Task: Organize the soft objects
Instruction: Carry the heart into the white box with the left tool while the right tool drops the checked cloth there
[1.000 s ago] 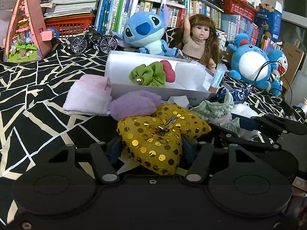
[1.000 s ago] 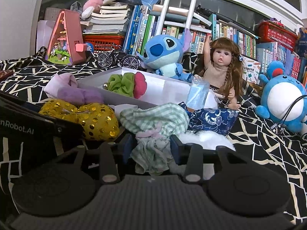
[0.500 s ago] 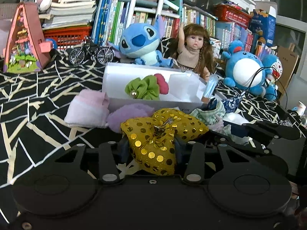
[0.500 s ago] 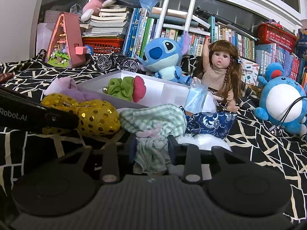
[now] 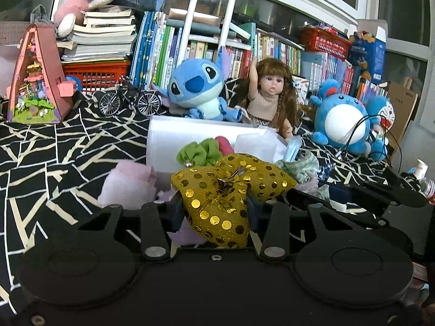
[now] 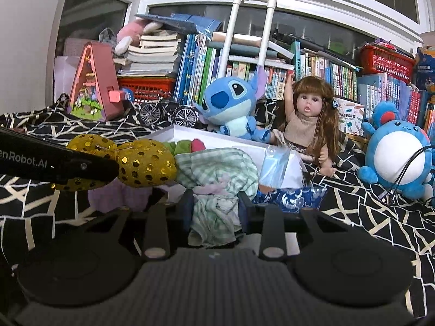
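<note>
Nearest each camera, both tools are clamped on cloth: the left gripper (image 5: pixel 213 212) pinches the gold sequined bow (image 5: pixel 231 190) and the right gripper (image 6: pixel 214 212) squeezes the green checked cloth (image 6: pixel 217 179), its jaws drawn close together around the bunched fabric. The step in hand looks like the carry, with both pieces gripped and raised towards the white box (image 5: pixel 168 138) just beyond them. That box already holds a green scrunchie (image 5: pixel 199 152) and a red soft piece beside it. A pink folded cloth (image 5: pixel 127 182) lies outside the box to its left, and a blue patterned pouch (image 6: pixel 288 198) sits near the right tool; whether the checked cloth has fully cleared the pile beneath it is hard to judge from here. Next, each piece needs bringing over the box's near wall before the jaws part. Behind the box sit a blue plush (image 5: pixel 198 87) and a doll (image 5: pixel 272 95).
</note>
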